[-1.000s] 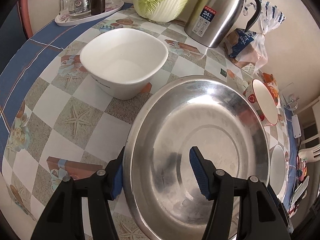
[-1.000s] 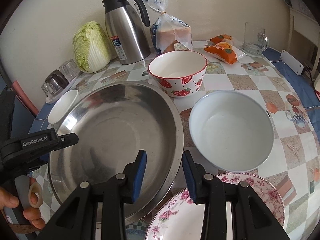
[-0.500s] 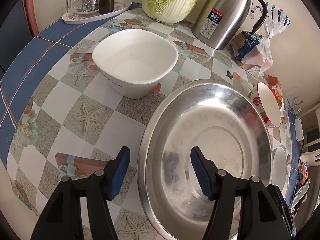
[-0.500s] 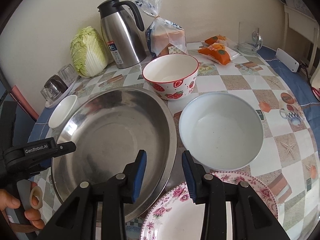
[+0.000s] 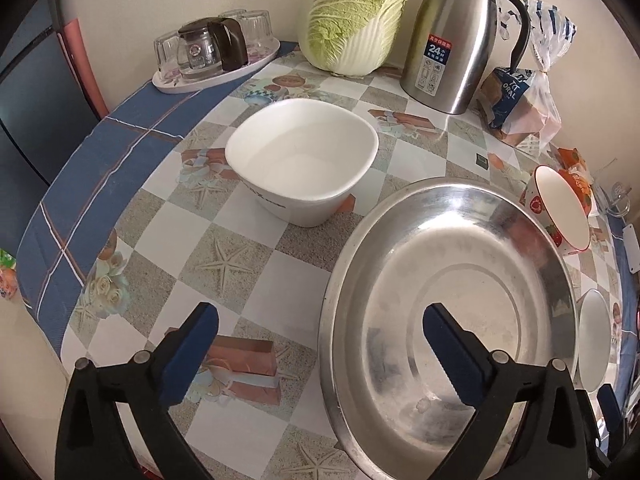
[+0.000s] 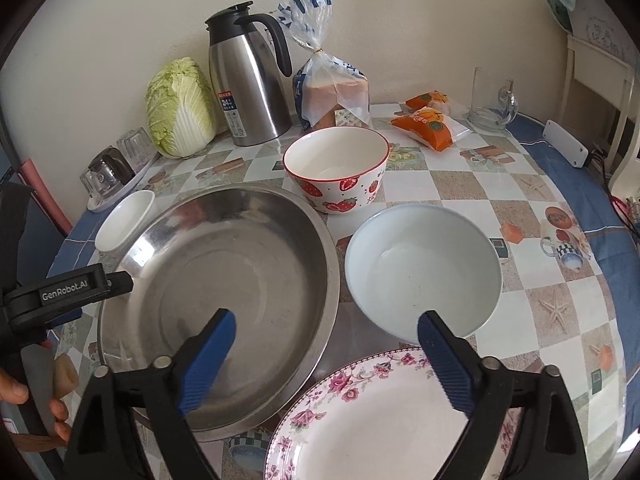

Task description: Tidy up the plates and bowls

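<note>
1. Sitting flat on the bench (image 6: 460,184), the steel basin (image 6: 224,280) holds nothing; its rim lies between the spread fingers of both grippers, touched by neither.
2. Left gripper (image 5: 320,344): jaws opening, one blue finger over the tablecloth, the other over the basin's inside. Right gripper (image 6: 326,354): jaws opening, one finger over the basin, the other over the floral plate (image 6: 380,432); nothing pinched.
3. Other containers, all empty: square white bowl (image 5: 302,166) just beyond the basin's far left rim; strawberry bowl (image 6: 336,168) behind it; pale blue bowl (image 6: 424,268) just right of it, near the floral plate.
4. Surroundings at the wall: napa cabbage (image 6: 180,108), steel thermos jug (image 6: 248,76), bagged bread (image 6: 332,92), orange snack packets (image 6: 430,120), glass mug (image 6: 492,100), tray of upturned glasses (image 5: 216,52).
5. Writing: thermos label reads "24"; the left gripper's body reads "GenRobot.AI"; bread bag shows "ORAL".
</note>
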Demonstrator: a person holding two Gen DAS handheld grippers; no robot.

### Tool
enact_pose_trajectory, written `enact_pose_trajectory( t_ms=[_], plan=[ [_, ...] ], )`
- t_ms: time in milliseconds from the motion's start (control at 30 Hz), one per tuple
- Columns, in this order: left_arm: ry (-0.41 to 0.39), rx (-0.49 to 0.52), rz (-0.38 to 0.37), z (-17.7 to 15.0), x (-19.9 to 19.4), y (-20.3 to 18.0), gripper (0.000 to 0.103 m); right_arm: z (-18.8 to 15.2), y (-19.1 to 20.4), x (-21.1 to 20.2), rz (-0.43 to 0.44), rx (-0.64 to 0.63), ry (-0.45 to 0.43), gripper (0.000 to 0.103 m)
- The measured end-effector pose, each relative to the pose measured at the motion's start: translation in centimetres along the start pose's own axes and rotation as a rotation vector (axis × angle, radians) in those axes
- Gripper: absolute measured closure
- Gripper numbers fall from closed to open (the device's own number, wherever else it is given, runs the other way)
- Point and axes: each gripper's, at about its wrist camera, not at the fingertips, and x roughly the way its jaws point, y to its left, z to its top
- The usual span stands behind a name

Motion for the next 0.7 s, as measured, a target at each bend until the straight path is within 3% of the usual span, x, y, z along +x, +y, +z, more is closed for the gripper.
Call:
enact_pose_trajectory(
  t_ms=[200, 467, 700],
  plan=[
    [-0.055, 0.017, 0.021, -0.8, -1.0, -0.3, 0.001, -0.7, -0.2, -0.5, -0.007, -0.025, -0.005, 0.0],
    [-0.201, 0.019, 0.024, -2.9, -4.3, -1.3, 0.001, -1.7, -1.1, -2.2, -0.009, 0.005, -0.043, 0.0],
    [-0.197, 0.027, -0.03, -6.0, -5.5, -1.6, 0.001, -3.3, -3.2, -5.2, -0.061, 0.058, -0.111, 0.0]
  ],
)
